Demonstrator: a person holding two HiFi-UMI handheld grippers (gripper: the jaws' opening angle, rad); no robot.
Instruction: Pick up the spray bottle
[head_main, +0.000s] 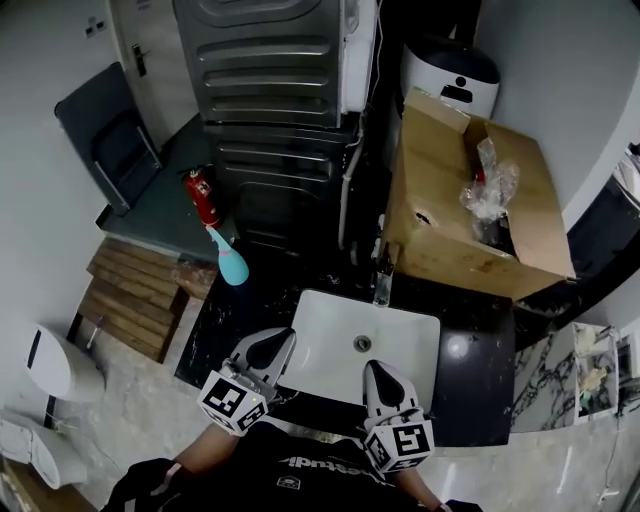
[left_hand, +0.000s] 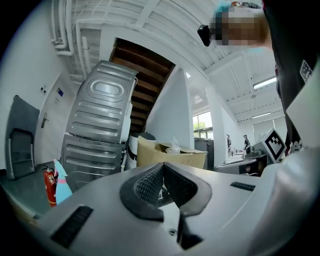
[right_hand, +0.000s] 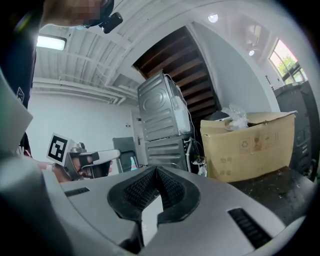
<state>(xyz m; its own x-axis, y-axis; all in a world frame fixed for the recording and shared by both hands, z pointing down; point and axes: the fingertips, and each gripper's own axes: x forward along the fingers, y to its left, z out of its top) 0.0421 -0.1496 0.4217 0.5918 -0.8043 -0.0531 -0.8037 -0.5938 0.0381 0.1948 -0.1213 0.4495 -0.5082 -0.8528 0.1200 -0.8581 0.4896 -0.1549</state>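
Observation:
The spray bottle (head_main: 228, 262) is turquoise with a pink top and stands on the floor left of the dark counter, beside a red fire extinguisher (head_main: 201, 195). In the left gripper view the spray bottle (left_hand: 62, 186) shows at the far left, well away from the jaws. My left gripper (head_main: 272, 345) hovers over the sink's near left edge, shut and empty, with its pads (left_hand: 150, 184) meeting at the tip. My right gripper (head_main: 378, 372) is over the sink's near right edge, also shut with nothing in it; its pads (right_hand: 141, 189) touch.
A white sink basin (head_main: 325, 325) with a faucet (head_main: 383, 285) sits in a dark counter. A cardboard box (head_main: 450, 200) with plastic wrap stands behind it. Stacked grey machines (head_main: 270, 60), a dark chair (head_main: 105, 130) and a wooden pallet (head_main: 130, 295) lie to the left.

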